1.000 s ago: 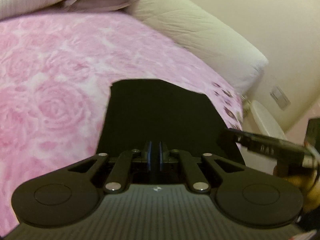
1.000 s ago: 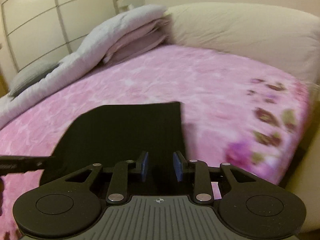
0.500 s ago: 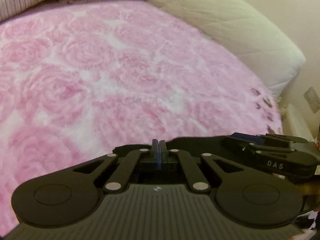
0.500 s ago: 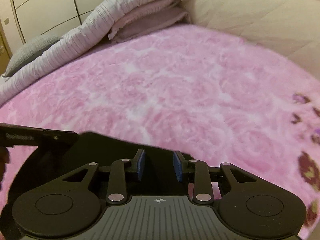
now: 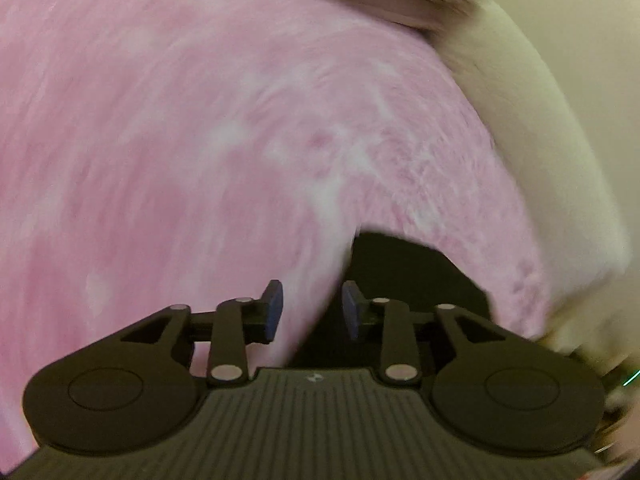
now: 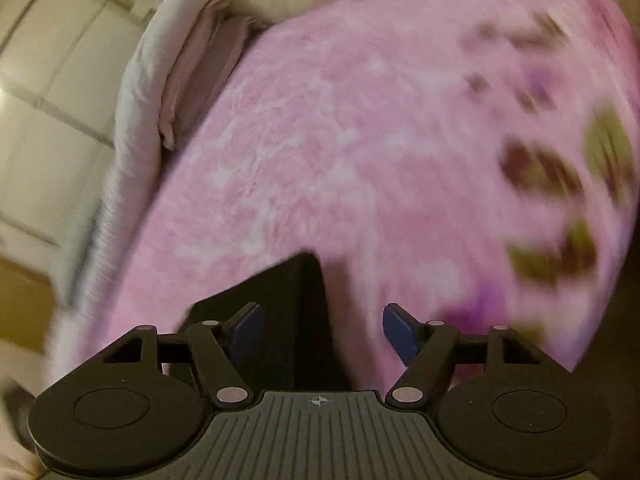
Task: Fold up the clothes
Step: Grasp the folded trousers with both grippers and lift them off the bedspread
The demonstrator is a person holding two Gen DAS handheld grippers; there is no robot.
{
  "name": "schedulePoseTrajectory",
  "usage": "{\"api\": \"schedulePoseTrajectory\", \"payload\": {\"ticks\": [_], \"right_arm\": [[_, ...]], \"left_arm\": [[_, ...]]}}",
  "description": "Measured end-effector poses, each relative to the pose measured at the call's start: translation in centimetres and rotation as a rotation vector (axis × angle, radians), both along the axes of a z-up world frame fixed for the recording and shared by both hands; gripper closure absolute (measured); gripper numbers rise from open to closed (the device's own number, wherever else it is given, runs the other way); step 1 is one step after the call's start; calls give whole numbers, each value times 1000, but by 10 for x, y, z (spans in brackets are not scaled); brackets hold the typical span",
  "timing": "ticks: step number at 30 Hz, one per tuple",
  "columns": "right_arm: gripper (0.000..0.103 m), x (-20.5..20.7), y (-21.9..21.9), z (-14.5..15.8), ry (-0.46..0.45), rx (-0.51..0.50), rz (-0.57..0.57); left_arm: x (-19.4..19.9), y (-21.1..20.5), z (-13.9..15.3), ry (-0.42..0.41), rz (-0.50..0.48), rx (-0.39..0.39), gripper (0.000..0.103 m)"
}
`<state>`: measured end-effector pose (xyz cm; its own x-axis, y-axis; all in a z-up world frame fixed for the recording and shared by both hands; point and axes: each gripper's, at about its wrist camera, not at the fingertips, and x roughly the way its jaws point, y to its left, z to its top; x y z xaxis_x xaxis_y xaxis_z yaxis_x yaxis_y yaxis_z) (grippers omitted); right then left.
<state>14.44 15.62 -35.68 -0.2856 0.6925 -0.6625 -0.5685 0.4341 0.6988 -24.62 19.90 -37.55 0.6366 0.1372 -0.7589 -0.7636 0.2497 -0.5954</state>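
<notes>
Both views were motion-blurred, so fine detail was poor.

Left claw: fingers apart, nothing between them. Right claw: fingers spread wider, also holding nothing.

The black garment lay flat on the pink floral bedspread, close under both claws. In the left view it sat just right of the gap between the fingers, its left edge running up from the claw. In the right view the garment sat left of centre, with a straight right edge and a sharp far corner. The outline looked compact and straight-sided, which would fit cloth already doubled over. I could not count layers: the fabric read as plain black with no seams visible.

Also in the right view: a pile of bedding along the far left of the bed.

Judgement: the scene fits either a release just after laying a fold or an approach for a fresh grip on an edge; the frames did not settle which.

Notes on doing this well, either way:
- Keep the claws low and level over the cloth so the edges do not drag.
- Any grip should take the corner, all layers together, not the plush spread beneath.
- Both sides should move evenly, or the straight edge will skew.
- Check for wrinkles once the blur clears.
</notes>
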Motion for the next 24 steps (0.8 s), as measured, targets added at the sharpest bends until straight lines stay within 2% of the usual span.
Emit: {"api": "schedulePoseTrajectory", "payload": {"ticks": [3,5,7,9,11,16,18,20,22,24], "right_arm": [[32,0,-14,-5,67,-7,14],[32,-3,-14,-11,84,-23,33],[32,-6,-11,-17,93,-43,52],[32,-10,-7,-22,107,-50,71],[32,-12,-3,-28,117,-56,75],[32,-14,6,-44,140,-69,78],[32,-10,9,-49,167,-63,68],[31,-7,13,-54,197,-53,59],[26,-5,20,-57,223,-40,63],[26,-3,26,-61,249,-26,66]], "left_arm": [[-44,-46,-22,-122,179,-237,69],[-60,-80,-40,-193,306,-359,67],[-67,-108,-56,-264,404,-441,67],[-63,-125,-70,-329,451,-485,67],[-56,-134,-83,-366,472,-507,67],[-41,-137,-100,-404,569,-470,63],[-36,-137,-105,-421,608,-469,56],[-31,-134,-104,-445,610,-452,55],[-25,-131,-101,-451,586,-424,55],[-22,-131,-102,-456,579,-412,54]]}}
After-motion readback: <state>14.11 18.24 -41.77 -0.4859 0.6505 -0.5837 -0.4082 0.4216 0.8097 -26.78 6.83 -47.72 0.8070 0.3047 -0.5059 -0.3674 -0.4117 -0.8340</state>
